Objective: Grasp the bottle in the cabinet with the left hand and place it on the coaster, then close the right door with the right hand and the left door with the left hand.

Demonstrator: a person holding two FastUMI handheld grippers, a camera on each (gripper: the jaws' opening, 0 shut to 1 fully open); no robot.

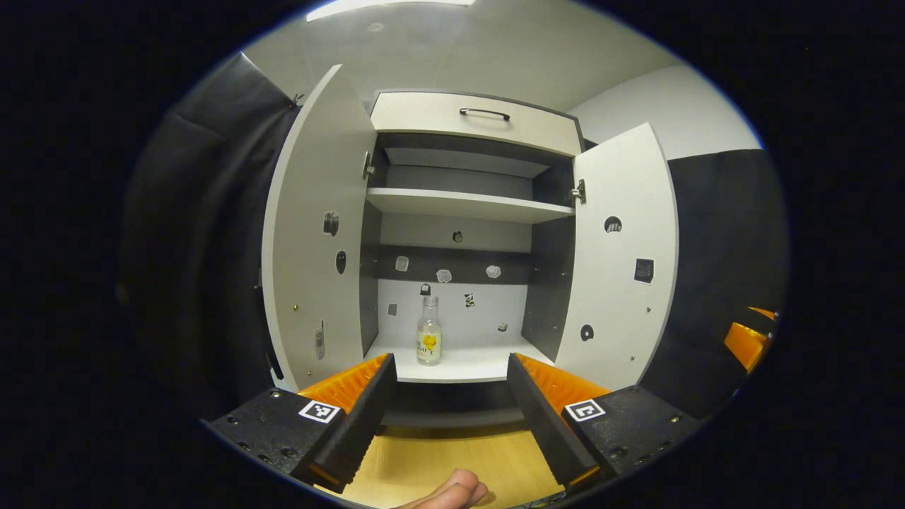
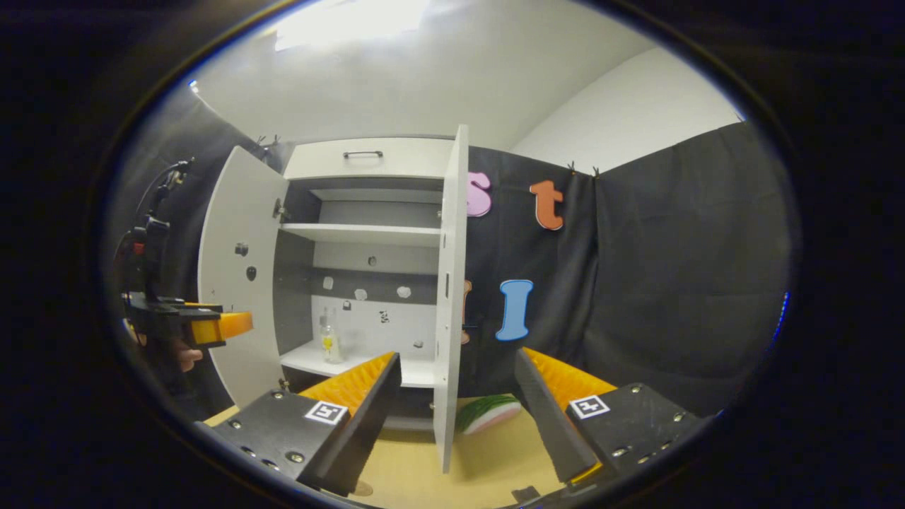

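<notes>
A small clear bottle (image 1: 428,332) with a yellow label stands upright on the lower shelf of the open white cabinet (image 1: 466,205). My left gripper (image 1: 450,360) is open, level with the shelf's front edge and short of the bottle, which shows between its fingers. Both doors, the left door (image 1: 311,233) and the right door (image 1: 619,261), stand swung out. My right gripper (image 2: 456,359) is open; the right door (image 2: 450,297) appears edge-on between its fingers. Past the door, a green and pink watermelon-patterned coaster (image 2: 488,412) lies on the table. The bottle (image 2: 329,339) and the left gripper (image 2: 212,326) appear at left.
The cabinet stands on a light wooden table (image 1: 452,452), with a drawer (image 1: 474,116) on top and a bare upper shelf (image 1: 466,205). A person's fingertip (image 1: 452,493) shows at the bottom edge. The right gripper (image 1: 746,339) peeks in at far right. Black cloth hangs on both sides.
</notes>
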